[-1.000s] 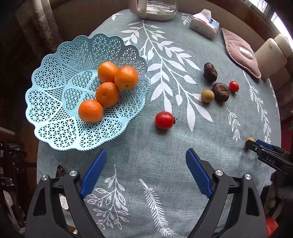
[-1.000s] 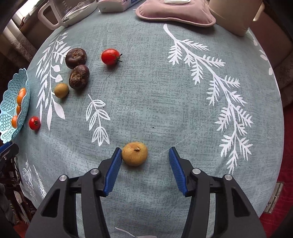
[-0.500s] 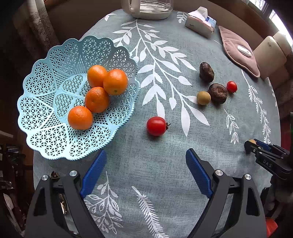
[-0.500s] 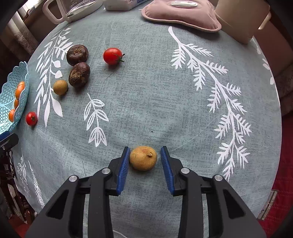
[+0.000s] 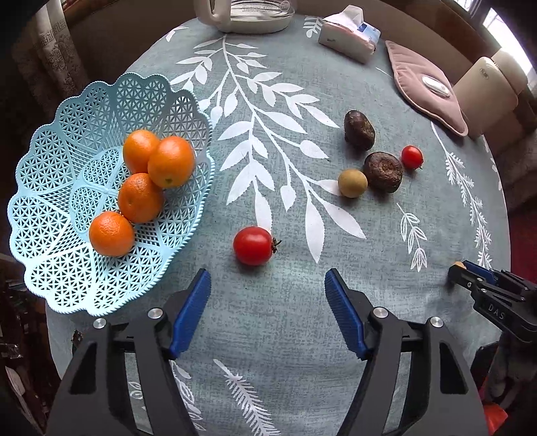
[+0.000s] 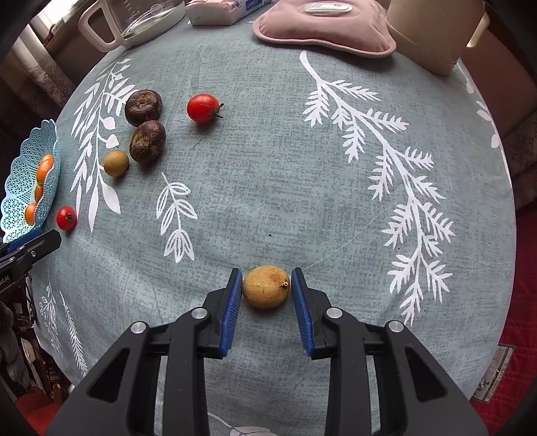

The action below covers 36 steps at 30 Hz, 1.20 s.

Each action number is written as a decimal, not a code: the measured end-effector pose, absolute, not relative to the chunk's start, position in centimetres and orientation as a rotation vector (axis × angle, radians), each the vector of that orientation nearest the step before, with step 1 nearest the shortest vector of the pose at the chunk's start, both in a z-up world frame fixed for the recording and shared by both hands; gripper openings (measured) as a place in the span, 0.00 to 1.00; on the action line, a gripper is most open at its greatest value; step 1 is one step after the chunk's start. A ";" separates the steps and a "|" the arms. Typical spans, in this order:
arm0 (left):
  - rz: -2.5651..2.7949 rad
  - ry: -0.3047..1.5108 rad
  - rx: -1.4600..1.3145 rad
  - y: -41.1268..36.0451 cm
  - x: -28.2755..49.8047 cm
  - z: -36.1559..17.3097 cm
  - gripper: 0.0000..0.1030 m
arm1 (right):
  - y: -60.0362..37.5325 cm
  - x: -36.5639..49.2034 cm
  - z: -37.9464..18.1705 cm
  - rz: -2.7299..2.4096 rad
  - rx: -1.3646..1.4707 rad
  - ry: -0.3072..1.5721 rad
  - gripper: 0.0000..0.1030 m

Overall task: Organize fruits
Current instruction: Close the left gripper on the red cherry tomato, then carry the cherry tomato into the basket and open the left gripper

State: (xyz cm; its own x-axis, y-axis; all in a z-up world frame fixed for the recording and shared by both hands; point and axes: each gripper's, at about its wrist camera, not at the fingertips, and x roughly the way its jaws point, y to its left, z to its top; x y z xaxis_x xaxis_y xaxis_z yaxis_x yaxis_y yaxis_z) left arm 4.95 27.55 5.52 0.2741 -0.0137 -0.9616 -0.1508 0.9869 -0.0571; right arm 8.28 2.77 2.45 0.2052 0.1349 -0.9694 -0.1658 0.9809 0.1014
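Observation:
A light-blue lattice basket (image 5: 50,208) at the left of the table holds several oranges (image 5: 141,198). A red tomato (image 5: 253,246) lies on the cloth just ahead of my left gripper (image 5: 266,288), which is open and holds nothing. In the right wrist view a tan round fruit (image 6: 265,288) rests on the cloth near the front edge. My right gripper (image 6: 266,278) is shut on it, a blue pad against each side. In the left wrist view the right gripper (image 5: 461,270) shows at the right edge.
Two dark brown fruits (image 5: 359,130) (image 5: 383,171), a small tan fruit (image 5: 352,182) and a small tomato (image 5: 411,157) cluster mid-table. A kettle (image 5: 248,13), tissue pack (image 5: 349,37), pink pad (image 5: 426,90) and beige container (image 5: 486,94) line the far edge.
My right gripper moved forward around the tan fruit and its fingers came together onto it. The left gripper shifted right, toward the red tomato, and stayed open.

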 end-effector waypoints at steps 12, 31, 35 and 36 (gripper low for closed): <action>0.151 1.296 -0.165 28.1 6.9 2.8 0.52 | 2.9 8.3 2.4 0.225 -0.037 1.352 0.30; 0.066 1.275 -0.122 26.7 7.1 4.1 0.30 | 1.1 7.4 2.7 0.221 0.024 1.357 0.31; 0.047 1.250 -0.109 26.4 6.2 5.9 0.29 | 1.3 7.4 2.4 0.216 0.027 1.367 0.32; 0.042 1.244 -0.109 26.4 6.2 6.3 0.29 | 1.4 7.5 2.2 0.215 0.030 1.371 0.33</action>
State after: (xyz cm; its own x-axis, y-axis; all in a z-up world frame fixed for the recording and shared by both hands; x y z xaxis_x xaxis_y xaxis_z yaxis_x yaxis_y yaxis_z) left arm 6.23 26.40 6.32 0.3208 -0.0272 -0.9468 -0.0916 0.9940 -0.0596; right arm 7.46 1.39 2.24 0.1821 0.1697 -0.9685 -0.1345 0.9800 0.1465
